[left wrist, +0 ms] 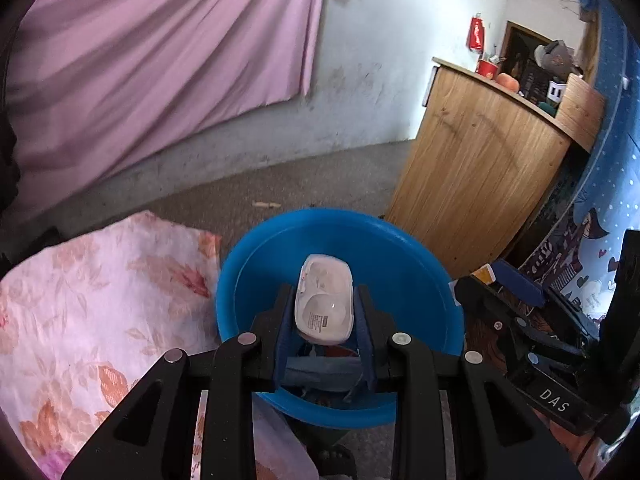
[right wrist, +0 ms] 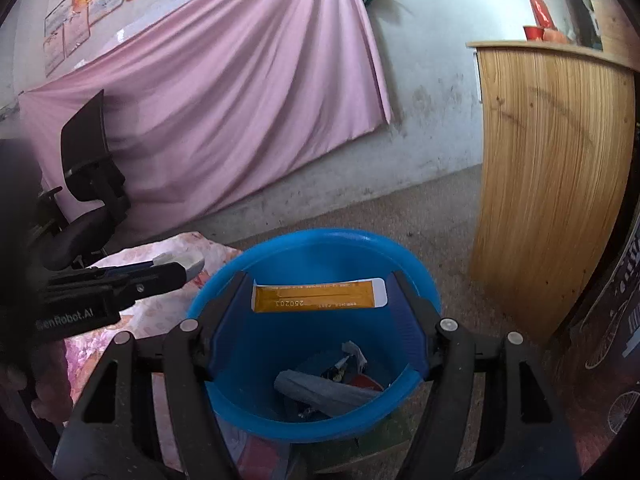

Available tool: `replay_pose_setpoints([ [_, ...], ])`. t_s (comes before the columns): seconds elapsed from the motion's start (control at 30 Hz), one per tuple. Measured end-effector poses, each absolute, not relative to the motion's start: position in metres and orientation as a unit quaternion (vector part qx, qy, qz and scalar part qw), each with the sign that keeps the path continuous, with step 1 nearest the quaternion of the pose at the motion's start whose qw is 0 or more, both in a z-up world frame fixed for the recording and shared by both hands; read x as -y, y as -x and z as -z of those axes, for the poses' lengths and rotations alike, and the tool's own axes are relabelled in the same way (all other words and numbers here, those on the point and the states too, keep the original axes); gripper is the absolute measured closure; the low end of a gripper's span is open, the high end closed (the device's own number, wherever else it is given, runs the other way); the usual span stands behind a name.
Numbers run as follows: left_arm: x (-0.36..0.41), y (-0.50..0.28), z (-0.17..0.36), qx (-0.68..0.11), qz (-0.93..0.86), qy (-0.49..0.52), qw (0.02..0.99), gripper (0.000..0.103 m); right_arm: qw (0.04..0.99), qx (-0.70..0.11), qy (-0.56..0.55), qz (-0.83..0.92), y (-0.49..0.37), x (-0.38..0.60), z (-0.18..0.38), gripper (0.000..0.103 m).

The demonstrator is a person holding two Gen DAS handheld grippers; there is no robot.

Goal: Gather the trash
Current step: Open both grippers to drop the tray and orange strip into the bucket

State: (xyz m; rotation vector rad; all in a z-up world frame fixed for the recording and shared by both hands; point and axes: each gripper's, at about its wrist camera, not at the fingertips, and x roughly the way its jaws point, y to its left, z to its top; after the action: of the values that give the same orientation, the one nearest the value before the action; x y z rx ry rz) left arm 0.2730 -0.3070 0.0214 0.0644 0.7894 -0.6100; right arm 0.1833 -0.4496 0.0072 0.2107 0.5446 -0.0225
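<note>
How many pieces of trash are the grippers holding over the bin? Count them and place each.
2. A white plastic blister pack in the left gripper, and an orange sachet spanning the right gripper, both above the blue bin.

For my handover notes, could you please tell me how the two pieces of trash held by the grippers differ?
The left gripper holds a white plastic blister pack, rounded and bulging; the right gripper holds an orange sachet, flat and long. The pack points lengthwise along the fingers; the sachet spans crosswise between them. Both are clamped above the blue bin.
</note>
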Motion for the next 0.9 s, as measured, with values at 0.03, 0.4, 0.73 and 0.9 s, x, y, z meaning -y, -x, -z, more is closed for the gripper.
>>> replay_pose_setpoints([
  [0.03, 0.306, -0.274, -0.021, -0.381, 0.291, -0.028, 0.877, 0.078, 0.957, -0.270, -0.105, 0.011, -0.184, 0.450, -0.006, 0.008],
  [0.4, 0.282, -0.272, -0.031, -0.384, 0.274, 0.000, 0.882, 0.056, 0.951, -0.287, -0.114, 0.015, -0.191, 0.448, -0.007, 0.000],
  [0.73, 0.238, -0.254, -0.051, -0.351, 0.235, 0.021, 0.906, 0.032, 0.951, -0.287, -0.113, 0.012, -0.191, 0.431, -0.019, 0.000],
  [0.9, 0.221, -0.242, -0.060, -0.322, 0.215, 0.018, 0.922, 0.013, 0.952, -0.287, -0.104, 0.008, -0.189, 0.419, -0.029, 0.000],
])
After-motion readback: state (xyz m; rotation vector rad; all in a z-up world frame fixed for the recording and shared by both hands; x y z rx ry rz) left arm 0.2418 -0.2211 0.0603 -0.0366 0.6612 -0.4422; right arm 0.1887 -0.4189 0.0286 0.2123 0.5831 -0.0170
